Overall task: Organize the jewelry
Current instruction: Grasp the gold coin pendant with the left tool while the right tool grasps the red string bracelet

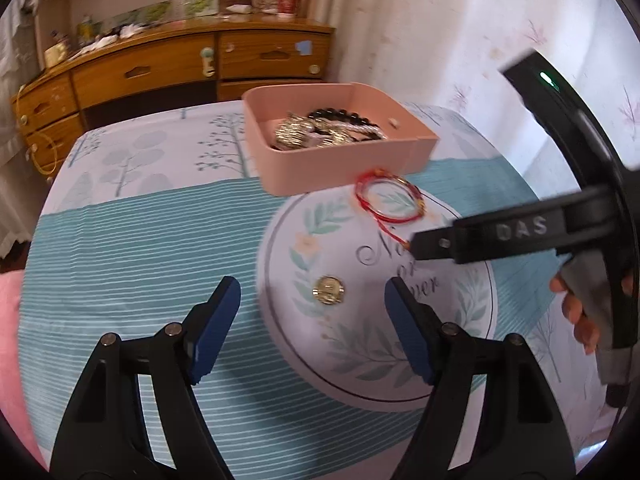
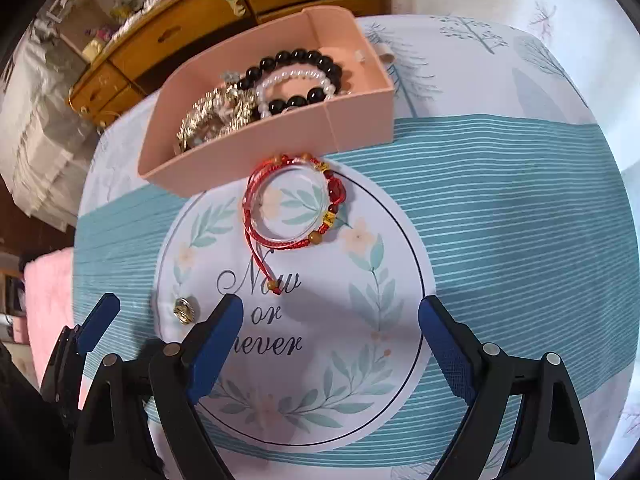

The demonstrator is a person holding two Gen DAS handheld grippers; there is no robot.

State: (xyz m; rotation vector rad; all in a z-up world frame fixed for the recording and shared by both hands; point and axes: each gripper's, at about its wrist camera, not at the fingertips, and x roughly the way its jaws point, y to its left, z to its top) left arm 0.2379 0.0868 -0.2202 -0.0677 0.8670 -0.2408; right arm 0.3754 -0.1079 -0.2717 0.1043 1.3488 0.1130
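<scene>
A round white mat [image 2: 360,400] printed with pale leaves lies flat on the striped teal cloth [image 2: 500,200]. On it rest a braided red cord bracelet [image 2: 296,204] with amber beads and a small gold coin [image 1: 329,289]. Both the left gripper [image 1: 312,320] and right gripper [image 2: 330,344] hang above with jaws spread wide, empty. Just behind, a smooth pink box [image 2: 360,120] holds glossy black beads and pearls.

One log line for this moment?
left gripper: open, over coin | right gripper: open | red bracelet: loose | box: holds jewelry
</scene>
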